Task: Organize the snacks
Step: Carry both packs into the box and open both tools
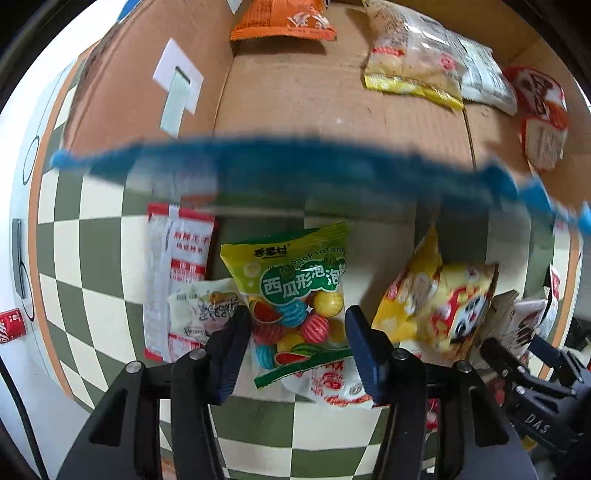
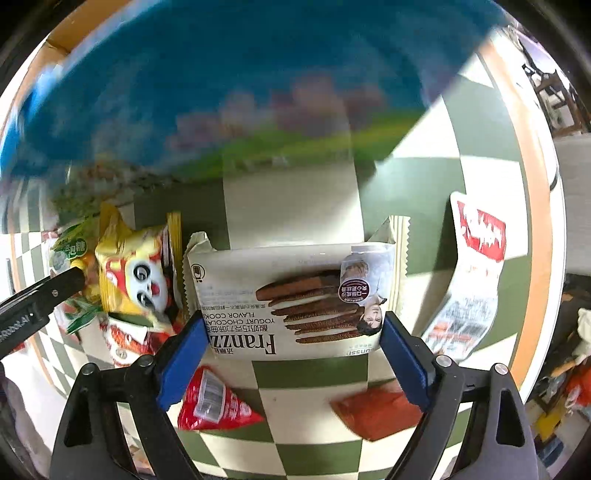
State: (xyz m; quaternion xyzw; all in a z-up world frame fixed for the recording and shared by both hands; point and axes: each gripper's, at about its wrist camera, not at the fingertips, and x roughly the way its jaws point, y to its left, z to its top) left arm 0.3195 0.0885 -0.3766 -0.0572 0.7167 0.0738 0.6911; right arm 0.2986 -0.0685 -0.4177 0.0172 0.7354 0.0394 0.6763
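My left gripper (image 1: 297, 314) points straight down over the checkered tablecloth (image 1: 92, 229). Its blue pads (image 1: 232, 354) touch both sides of a green and yellow bag of watermelon bubble gum (image 1: 295, 295), so it is shut on the bag. My right gripper (image 2: 294, 320) stands wide open. A white Franzzi cookie pack (image 2: 288, 288) lies flat between its pads, which sit at the pack's lower corners without squeezing it. A blurred blue snack bag (image 1: 295, 166) hangs in the air above the table, held by neither gripper; it fills the top of the right wrist view (image 2: 240, 74).
A cardboard box (image 1: 332, 110) behind holds an orange bag (image 1: 284, 22), a yellow-edged clear bag (image 1: 406, 62) and a red and white bag (image 1: 543, 118). A yellow panda bag (image 2: 136, 273) lies between the grippers. A red packet (image 2: 214, 402), an orange packet (image 2: 376, 410) and a red-labelled bag (image 2: 472, 277) lie nearby.
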